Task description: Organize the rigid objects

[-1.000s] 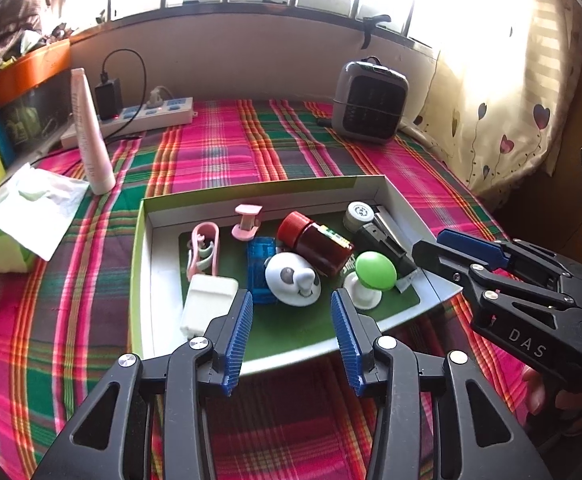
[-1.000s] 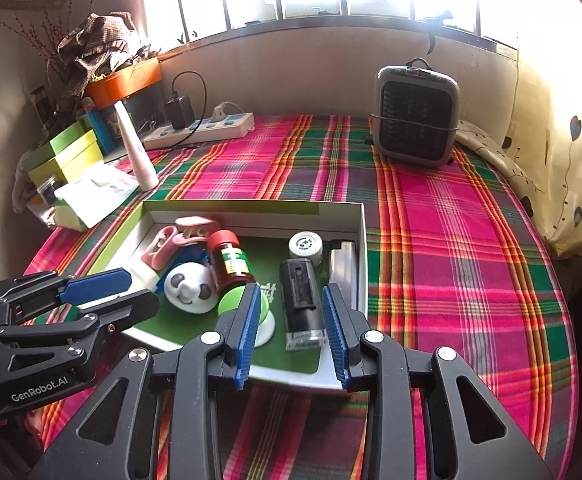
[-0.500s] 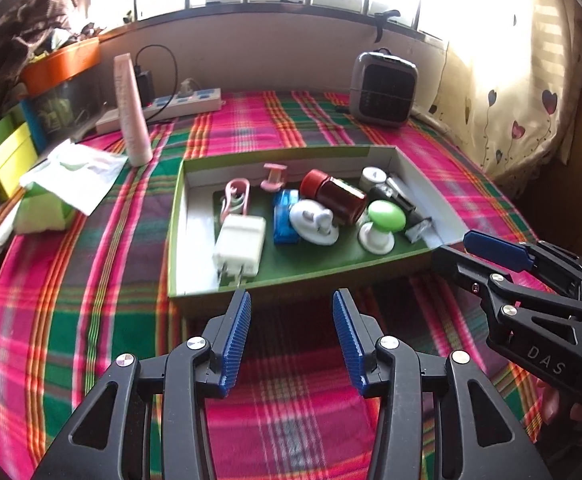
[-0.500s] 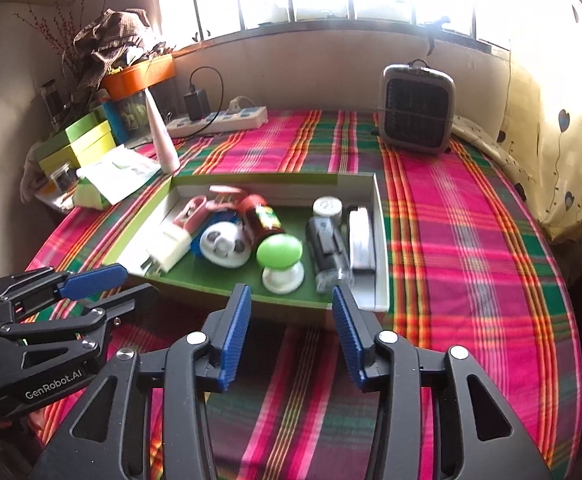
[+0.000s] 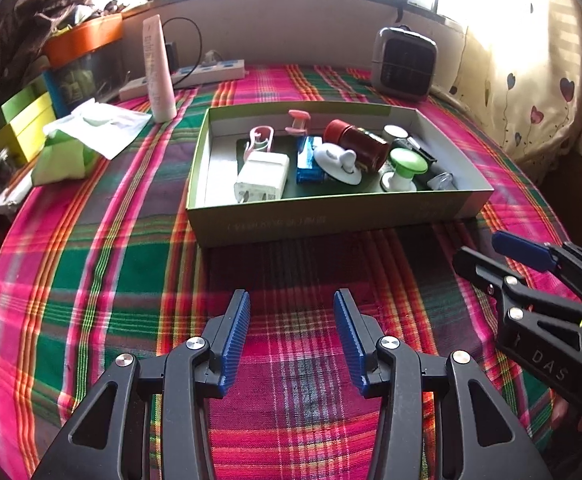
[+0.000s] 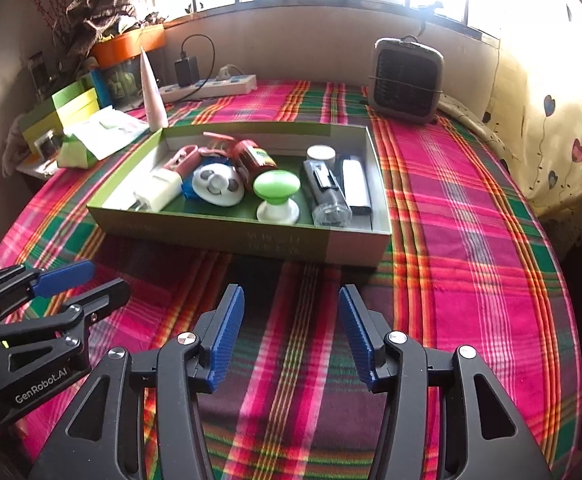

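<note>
A shallow green box (image 5: 331, 216) (image 6: 251, 236) lies on the plaid cloth and holds several small items: a white charger (image 5: 263, 178), a red-capped jar (image 5: 357, 144), a green-topped knob (image 6: 277, 188), a black clipper (image 6: 325, 190) and a white round piece (image 6: 217, 184). My left gripper (image 5: 291, 336) hovers over bare cloth in front of the box, open and empty. My right gripper (image 6: 291, 336) is also short of the box, its jaws opening with nothing between them. Each gripper shows at the edge of the other's view.
A grey heater (image 6: 407, 80) stands at the back right, a power strip (image 5: 207, 74) and a pink tube (image 5: 158, 72) at the back left. A tissue pack (image 5: 79, 144) and yellow-green boxes (image 5: 19, 128) crowd the left edge. A curtain (image 6: 551, 120) hangs on the right.
Both grippers have drawn back from over the box to the cloth in front of it. The right jaws have spread wider. The items stay in the box.
</note>
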{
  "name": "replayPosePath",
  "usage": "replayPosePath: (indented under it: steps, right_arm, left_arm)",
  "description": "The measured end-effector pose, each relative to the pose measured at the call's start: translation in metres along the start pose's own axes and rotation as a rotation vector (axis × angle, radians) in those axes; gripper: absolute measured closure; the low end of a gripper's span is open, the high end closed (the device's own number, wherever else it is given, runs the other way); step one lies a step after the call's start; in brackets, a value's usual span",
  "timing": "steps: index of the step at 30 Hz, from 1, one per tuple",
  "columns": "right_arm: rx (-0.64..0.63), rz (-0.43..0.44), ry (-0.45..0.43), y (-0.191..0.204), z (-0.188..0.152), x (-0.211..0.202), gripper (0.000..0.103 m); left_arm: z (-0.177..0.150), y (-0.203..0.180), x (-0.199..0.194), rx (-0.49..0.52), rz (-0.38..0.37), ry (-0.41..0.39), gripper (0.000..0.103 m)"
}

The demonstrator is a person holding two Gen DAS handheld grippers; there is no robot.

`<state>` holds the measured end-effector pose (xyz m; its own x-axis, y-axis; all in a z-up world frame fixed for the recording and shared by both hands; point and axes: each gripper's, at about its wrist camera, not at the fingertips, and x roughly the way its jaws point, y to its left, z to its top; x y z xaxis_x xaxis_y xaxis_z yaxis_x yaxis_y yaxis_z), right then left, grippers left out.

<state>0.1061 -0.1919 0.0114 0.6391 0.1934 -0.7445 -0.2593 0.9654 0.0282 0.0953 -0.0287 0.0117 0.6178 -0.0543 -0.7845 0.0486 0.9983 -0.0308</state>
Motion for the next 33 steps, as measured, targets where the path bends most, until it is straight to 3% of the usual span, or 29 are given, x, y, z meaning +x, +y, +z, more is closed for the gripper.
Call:
replayPosePath:
  steps: [11, 15, 33]
  right_arm:
    - [0.013, -0.049, 0.055, -0.005, -0.005, 0.011, 0.052]
    - [0.045, -0.053, 0.059, -0.012, -0.004, 0.012, 0.039]
    - [0.049, -0.056, 0.068, -0.012, -0.002, 0.015, 0.030]
  left_arm:
    - [0.002, 0.001, 0.008, -0.033, 0.044, -0.014, 0.056]
    - [0.003, -0.006, 0.011, -0.009, 0.071, -0.008, 0.051]
    - [0.005, -0.009, 0.015, -0.019, 0.072, -0.005, 0.045]
